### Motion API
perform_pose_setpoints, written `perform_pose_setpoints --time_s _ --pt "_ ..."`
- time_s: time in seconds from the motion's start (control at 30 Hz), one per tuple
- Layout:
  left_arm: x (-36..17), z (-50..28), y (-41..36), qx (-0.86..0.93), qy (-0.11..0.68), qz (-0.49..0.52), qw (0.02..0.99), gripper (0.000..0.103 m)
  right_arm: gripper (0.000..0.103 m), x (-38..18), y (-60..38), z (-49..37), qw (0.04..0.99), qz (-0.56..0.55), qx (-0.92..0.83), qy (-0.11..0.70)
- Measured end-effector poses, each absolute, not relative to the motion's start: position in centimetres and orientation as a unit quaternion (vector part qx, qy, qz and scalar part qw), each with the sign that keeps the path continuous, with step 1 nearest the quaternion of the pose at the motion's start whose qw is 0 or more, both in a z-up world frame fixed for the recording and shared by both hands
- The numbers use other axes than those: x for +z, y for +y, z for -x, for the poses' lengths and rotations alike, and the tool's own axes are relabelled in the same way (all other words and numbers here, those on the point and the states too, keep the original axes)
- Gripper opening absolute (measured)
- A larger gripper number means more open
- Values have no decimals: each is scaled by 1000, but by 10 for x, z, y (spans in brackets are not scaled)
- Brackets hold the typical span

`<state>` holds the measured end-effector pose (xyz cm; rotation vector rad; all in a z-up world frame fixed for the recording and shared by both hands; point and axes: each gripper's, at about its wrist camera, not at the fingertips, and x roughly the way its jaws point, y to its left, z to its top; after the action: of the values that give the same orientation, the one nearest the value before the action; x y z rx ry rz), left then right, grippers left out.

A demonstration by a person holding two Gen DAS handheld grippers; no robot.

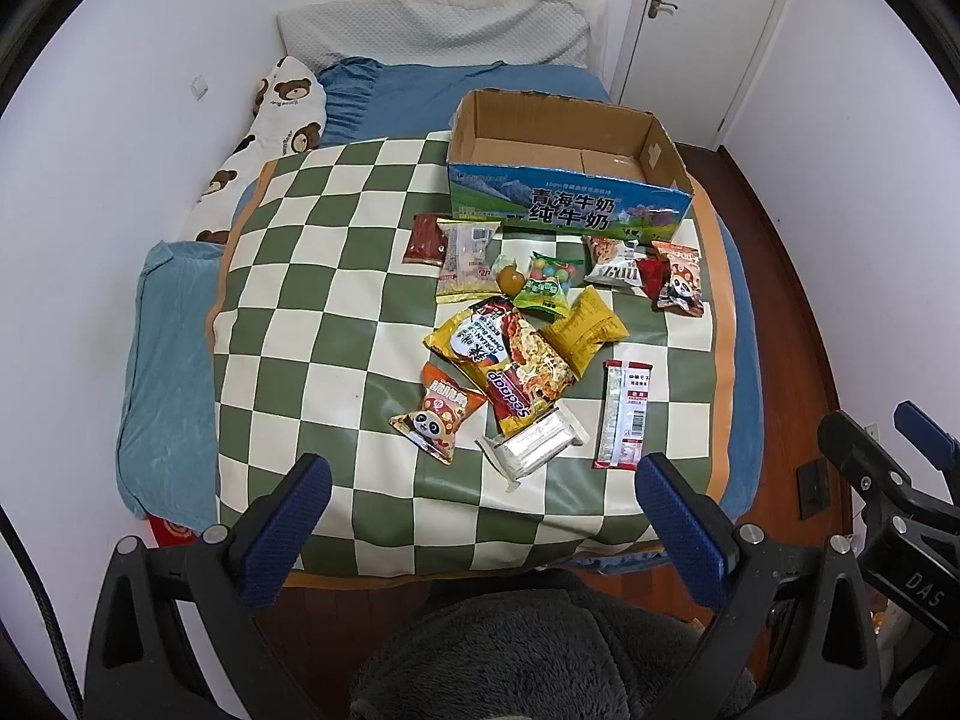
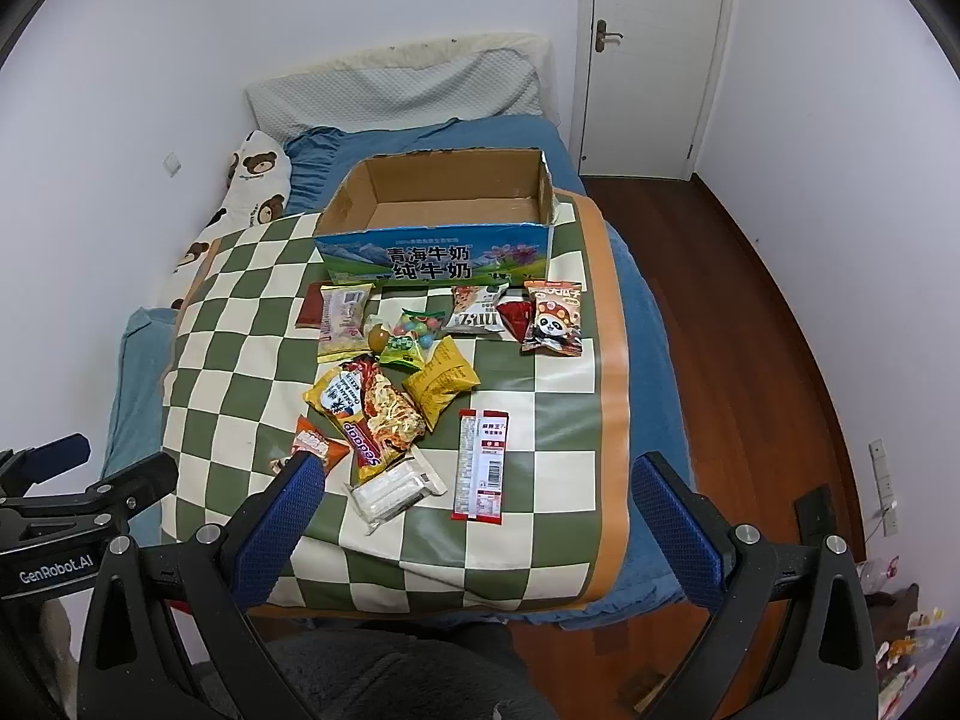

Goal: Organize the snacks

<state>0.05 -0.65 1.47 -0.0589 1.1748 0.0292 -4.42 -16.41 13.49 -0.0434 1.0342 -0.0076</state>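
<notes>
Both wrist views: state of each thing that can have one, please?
cardboard box: open at the top, upright, no snacks inside.
left hand-held gripper: open, holds nothing.
right hand-held gripper: open, holds nothing.
door: shut.
Sedaap noodle pack: sealed, lying flat, partly over the yellow pack.
red and white strip pack: flat, apart from the pile.
checkered mat: spread flat on the bed.
</notes>
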Motion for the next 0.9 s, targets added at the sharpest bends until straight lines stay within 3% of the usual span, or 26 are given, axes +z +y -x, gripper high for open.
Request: perform_pose_setpoints --time_s 0.47,0.67,0.9 --pt "-22 -34 6 26 572 52 818 103 103 118 -165 27 863 -4 1 506" --pt "-93 -103 30 34 629 124 766 103 103 66 -174 -12 853 -38 -17 520" --pt "-212 -178 28 30 719 214 661 103 103 -23 -189 -61 824 -75 -46 559"
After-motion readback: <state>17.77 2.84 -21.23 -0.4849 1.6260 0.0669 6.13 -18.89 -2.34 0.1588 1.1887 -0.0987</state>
